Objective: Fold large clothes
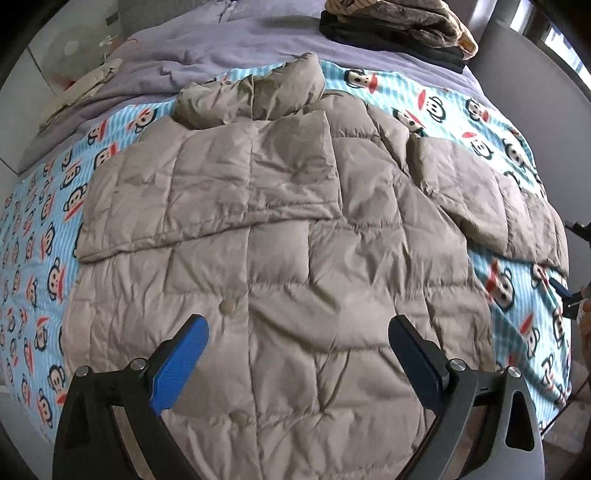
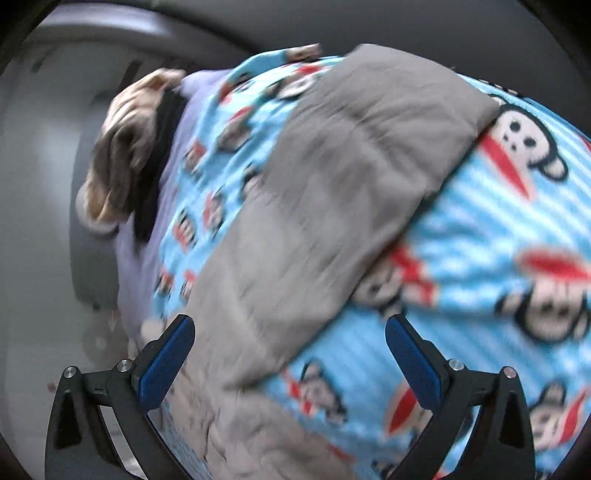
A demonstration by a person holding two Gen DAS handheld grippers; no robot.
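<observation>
From the left wrist view, a big puffy grey coat (image 1: 280, 229) lies spread out on a bed. Under it is a blue blanket (image 1: 44, 229) with monkey faces on it, and past that a purple sheet (image 1: 229, 48). One sleeve (image 1: 221, 192) is already folded across the chest of the coat. The other sleeve (image 1: 491, 199) lies out to the side on the blanket, not folded in yet. So the folding looks just begun: one sleeve is in, one sleeve is left, and the body of the coat is not yet folded up. The hood (image 1: 258, 92) sits bunched at the top. Two round buttons (image 1: 227, 305) show on the front. At the far end of the bed there is one pile of other clothes (image 1: 399, 26), with a dark piece under a tan one. The left tool (image 1: 297, 354) hangs over the lower part of the coat. Its two blue fingers (image 1: 181, 365) are wide apart and hold nothing.

From the right wrist view, the picture is blurry. It shows the one sleeve (image 2: 332, 192) that is not folded, lying on the monkey blanket (image 2: 480, 258). The pile of clothes (image 2: 125, 147) shows at the far edge of the bed. The right tool (image 2: 290, 362) is over the lower part of this sleeve. Its two blue fingers (image 2: 166, 362) are spread as wide as they go, and nothing is pinched between them. It looks like this sleeve is the next thing to fold.
</observation>
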